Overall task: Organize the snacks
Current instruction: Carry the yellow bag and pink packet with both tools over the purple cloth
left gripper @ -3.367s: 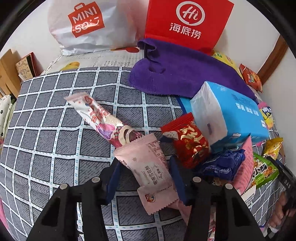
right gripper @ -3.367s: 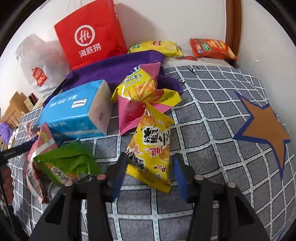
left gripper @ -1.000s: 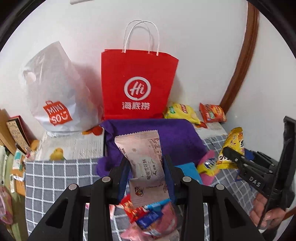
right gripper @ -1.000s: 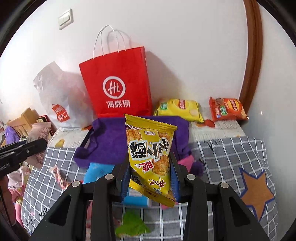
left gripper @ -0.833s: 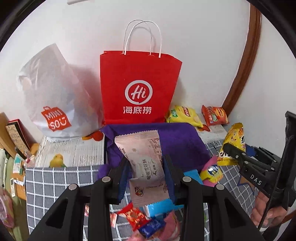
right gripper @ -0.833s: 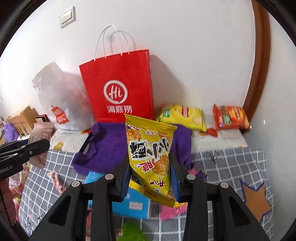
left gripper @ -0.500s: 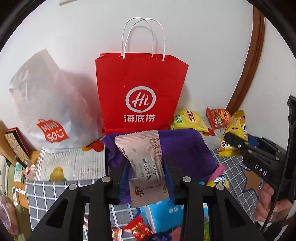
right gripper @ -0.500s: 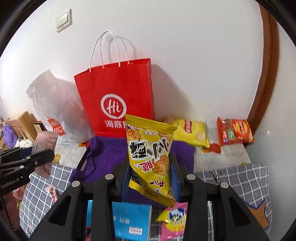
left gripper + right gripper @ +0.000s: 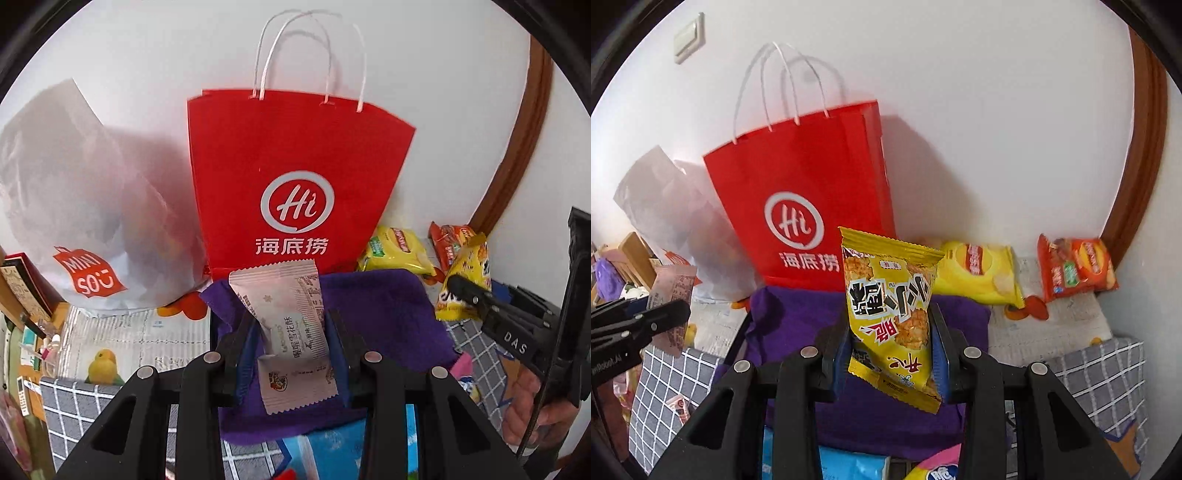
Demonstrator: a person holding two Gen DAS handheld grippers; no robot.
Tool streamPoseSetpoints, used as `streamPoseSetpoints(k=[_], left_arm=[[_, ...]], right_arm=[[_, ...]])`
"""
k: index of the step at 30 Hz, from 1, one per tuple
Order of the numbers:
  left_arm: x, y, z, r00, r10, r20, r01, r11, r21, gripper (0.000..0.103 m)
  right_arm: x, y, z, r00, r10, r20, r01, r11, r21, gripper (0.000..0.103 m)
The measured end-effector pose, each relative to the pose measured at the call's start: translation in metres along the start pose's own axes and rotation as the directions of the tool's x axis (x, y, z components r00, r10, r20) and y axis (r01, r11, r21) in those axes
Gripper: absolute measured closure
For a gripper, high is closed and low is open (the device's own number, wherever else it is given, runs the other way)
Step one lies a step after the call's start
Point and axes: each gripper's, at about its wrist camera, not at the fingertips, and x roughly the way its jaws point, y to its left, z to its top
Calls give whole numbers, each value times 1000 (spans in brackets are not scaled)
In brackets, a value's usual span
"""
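Note:
My left gripper is shut on a pale pink snack packet and holds it upright in the air, in front of the red paper bag. My right gripper is shut on a yellow snack bag, also raised, just right of the red paper bag. Each gripper shows in the other's view: the right one with its yellow bag at the right, the left one with its pink packet at the left. The red bag stands against the wall; its inside is hidden.
A purple cloth lies below the grippers on a grey checked cover. A white plastic bag stands left of the red bag. A yellow chip bag and an orange one lie by the wall. A blue tissue pack lies below.
Both grippers have risen and moved closer to the red bag with their packets held. The bag looks larger and the bed's snacks have dropped out of sight.

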Motion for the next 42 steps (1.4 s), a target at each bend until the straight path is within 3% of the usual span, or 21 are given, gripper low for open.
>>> streamPoseSetpoints(k=[6, 10, 17, 30, 42], left_arm=[[42, 8, -12, 996, -21, -89, 17, 999, -42, 69], [47, 12, -14, 996, 1, -90, -5, 999, -45, 69], [49, 19, -11, 995, -20, -99, 14, 998, -59, 69], [51, 19, -12, 994, -30, -105, 25, 998, -49, 69], [74, 25, -17, 987, -4, -158, -6, 998, -63, 69]], right_arm=[[34, -10, -10, 998, -5, -66, 6, 1000, 7, 66], [50, -14, -16, 995, -33, -98, 32, 999, -14, 66], [63, -25, -22, 991, -63, -118, 63, 998, -4, 66], [64, -15, -24, 992, -12, -126, 10, 1000, -15, 65], [80, -13, -31, 982, -21, -188, 12, 999, -48, 65]])
